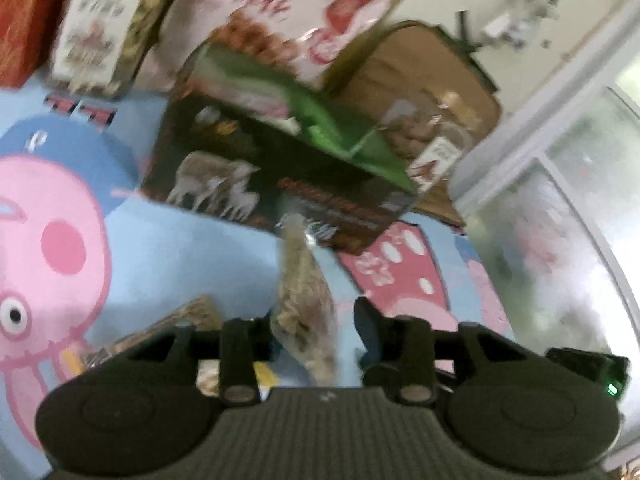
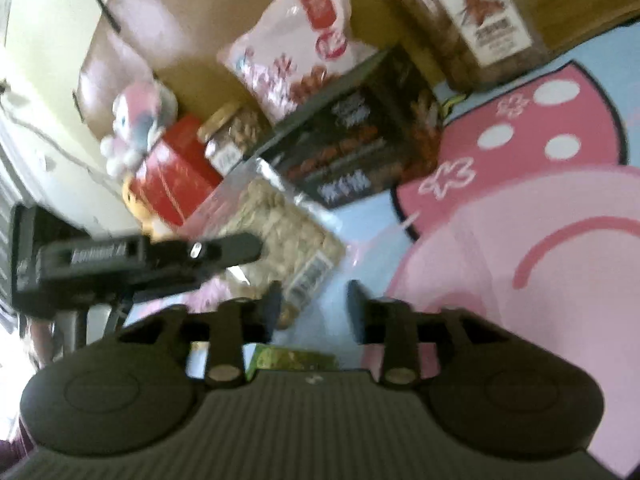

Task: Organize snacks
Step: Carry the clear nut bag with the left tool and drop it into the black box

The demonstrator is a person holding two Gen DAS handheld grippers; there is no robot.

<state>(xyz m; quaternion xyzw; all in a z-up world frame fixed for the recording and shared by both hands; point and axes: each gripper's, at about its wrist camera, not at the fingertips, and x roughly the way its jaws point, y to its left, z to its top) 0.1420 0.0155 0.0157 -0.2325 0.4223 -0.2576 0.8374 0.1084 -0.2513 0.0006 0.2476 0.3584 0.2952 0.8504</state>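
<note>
The left gripper [image 1: 316,328] has its fingers spread with a clear bag of nuts [image 1: 304,308] standing edge-on in the gap. The bag looks closer to the left finger [image 1: 264,320] than the right one, and through the blur I honestly can't tell if either pad is touching it or if it's just hanging there between them. The right gripper [image 2: 314,308] is opened up too and carrying nothing, hovering over the cartoon play mat [image 2: 520,220] just beside that same bag, which from this side shows its barcode end [image 2: 310,276]. The bag's far end reaches toward the black snack box [image 1: 256,176] that has a green pack [image 1: 320,112] on top. Behind that, the rest of the snacks are lined up along the cardboard: a pink-and-white bag [image 2: 296,48], a little jar of nuts [image 2: 234,136], a red box [image 2: 172,176] and a big tub of something brown [image 2: 472,20]. If I were doing this step, I'd centre the bag in the left fingers before squeezing. Crinkly film slides, and a grab on the thin edge would probably let the heavy end swing. Grip low on the sealed seam, not the loose middle, then lift slowly so it doesn't knock the green pack off the black box. Keep the right one nearby to steady the bottom.
</note>
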